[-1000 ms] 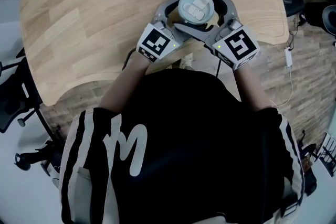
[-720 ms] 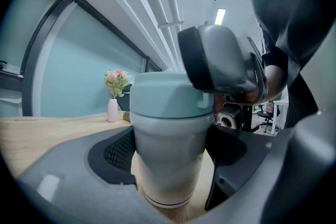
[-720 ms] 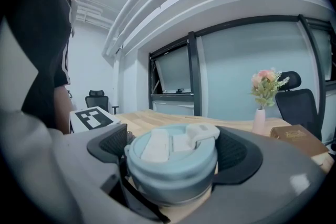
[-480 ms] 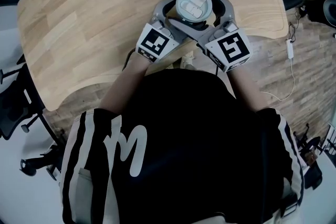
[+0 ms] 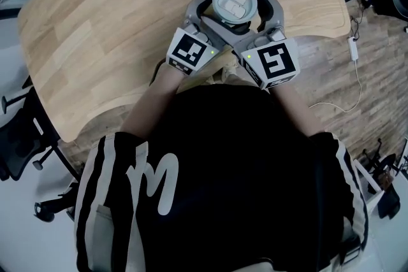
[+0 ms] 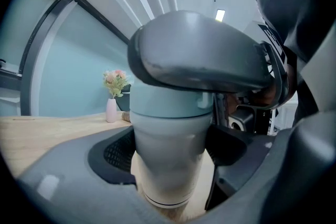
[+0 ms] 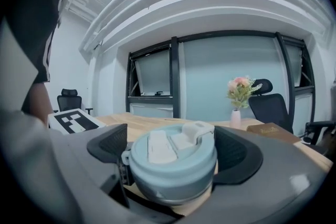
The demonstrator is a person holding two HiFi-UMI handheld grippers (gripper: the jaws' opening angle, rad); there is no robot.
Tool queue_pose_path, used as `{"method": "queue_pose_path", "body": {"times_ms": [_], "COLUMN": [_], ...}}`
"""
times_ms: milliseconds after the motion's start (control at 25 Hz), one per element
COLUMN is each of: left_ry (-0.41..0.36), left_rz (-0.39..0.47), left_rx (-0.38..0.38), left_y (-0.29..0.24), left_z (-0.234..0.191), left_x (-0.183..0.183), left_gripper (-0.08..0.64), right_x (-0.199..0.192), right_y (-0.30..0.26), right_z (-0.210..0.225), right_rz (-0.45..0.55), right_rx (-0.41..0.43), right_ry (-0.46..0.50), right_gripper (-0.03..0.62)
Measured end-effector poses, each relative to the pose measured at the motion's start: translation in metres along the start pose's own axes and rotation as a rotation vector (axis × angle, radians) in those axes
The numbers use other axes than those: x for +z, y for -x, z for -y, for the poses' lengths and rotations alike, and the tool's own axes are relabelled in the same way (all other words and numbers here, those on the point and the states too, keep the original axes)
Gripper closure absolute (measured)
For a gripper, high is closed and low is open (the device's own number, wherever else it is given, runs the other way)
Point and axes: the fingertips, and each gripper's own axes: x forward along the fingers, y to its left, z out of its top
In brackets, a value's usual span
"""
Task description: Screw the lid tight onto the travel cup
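Jaws of left gripper (image 6: 170, 153) clamping travel cup (image 6: 167, 128), right gripper (image 7: 173, 157) clamping lid (image 7: 172, 168)

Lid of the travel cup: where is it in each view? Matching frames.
Head view: lid, top centre, seen from above.
Left gripper view: centre, teal band above the cup body.
Right gripper view: bottom centre, between the fingers.
Shared landmark: flower vase, both gripper views only.

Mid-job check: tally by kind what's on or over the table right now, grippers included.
grippers: 2 (left gripper, right gripper)
travel cup: 1
lid: 1
book: 1
vase of flowers: 1
total: 6
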Motion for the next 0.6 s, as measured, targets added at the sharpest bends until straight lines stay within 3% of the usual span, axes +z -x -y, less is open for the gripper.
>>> {"method": "queue_pose_path", "body": {"times_ms": [160,320,440,600], "left_ry": [0.002,-0.001,-0.002,0.0], "left_rz": [0.001,0.011,0.007,0.0], "left_rx": [-0.009,-0.012,-0.01,-0.016], "left_y": [0.0,-0.001,-0.001,0.0], "left_z": [0.001,0.0,0.0,0.001], "left_x": [0.0,0.001,0.0,-0.001], "left_gripper": [0.149,0.149,0.149,0.149], "right_x": [-0.002,0.003,0.011,0.013], "right_y": [0.0,0.003,0.01,0.022], "right_z": [0.001,0.0,-0.002,-0.003], "right_rz": [-0.007,0.001,0.02,0.011], "right_rx": [-0.044,0.025,0.139,0.425], "right_ry": [-0.009,0.001,0.019,0.064], "right_gripper": [0.089,0.089,0.087,0.087]}}
